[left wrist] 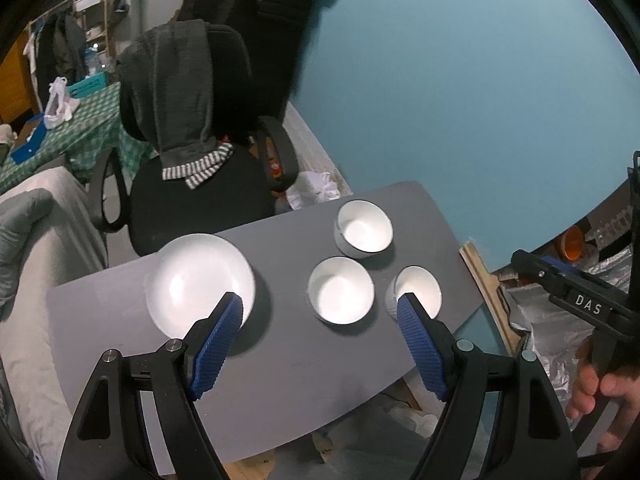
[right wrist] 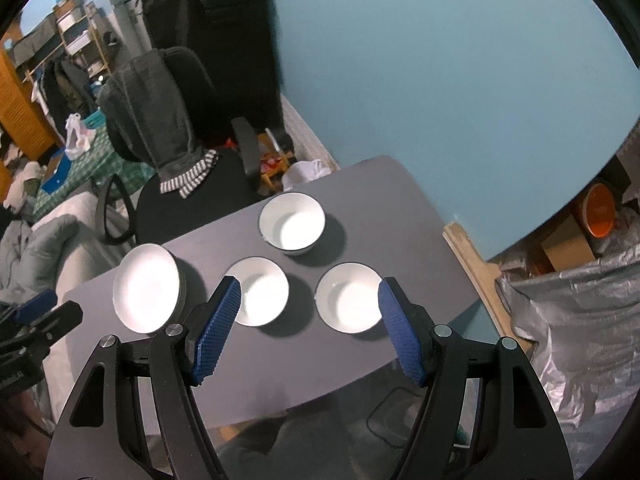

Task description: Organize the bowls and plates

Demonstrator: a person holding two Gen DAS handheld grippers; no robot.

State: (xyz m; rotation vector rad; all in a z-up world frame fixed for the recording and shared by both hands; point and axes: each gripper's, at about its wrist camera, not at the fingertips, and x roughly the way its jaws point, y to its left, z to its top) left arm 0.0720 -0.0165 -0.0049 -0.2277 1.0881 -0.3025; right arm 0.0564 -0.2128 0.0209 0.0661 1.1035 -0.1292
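Grey counter [right wrist: 360,360] carries four white pieces. Plate stack [right wrist: 146,286] at 9 o'clock; far bowl [right wrist: 291,222] at 12; middle bowl [right wrist: 259,291] in the centre; near-right bowl [right wrist: 349,297] at 3. All look empty. Bowls sit apart, none nested yet. Likely glazed ceramic: stiff, slick, chippable, moderate weight; best pinched across the rim wall. Left tongs [left wrist: 322,308] wide, holding nothing, above the counter. Right tongs [right wrist: 310,292] wide too, empty, hovering over the middle and near-right bowls.

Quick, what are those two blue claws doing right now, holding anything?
Left gripper: open, holding nothing.
Right gripper: open, holding nothing.
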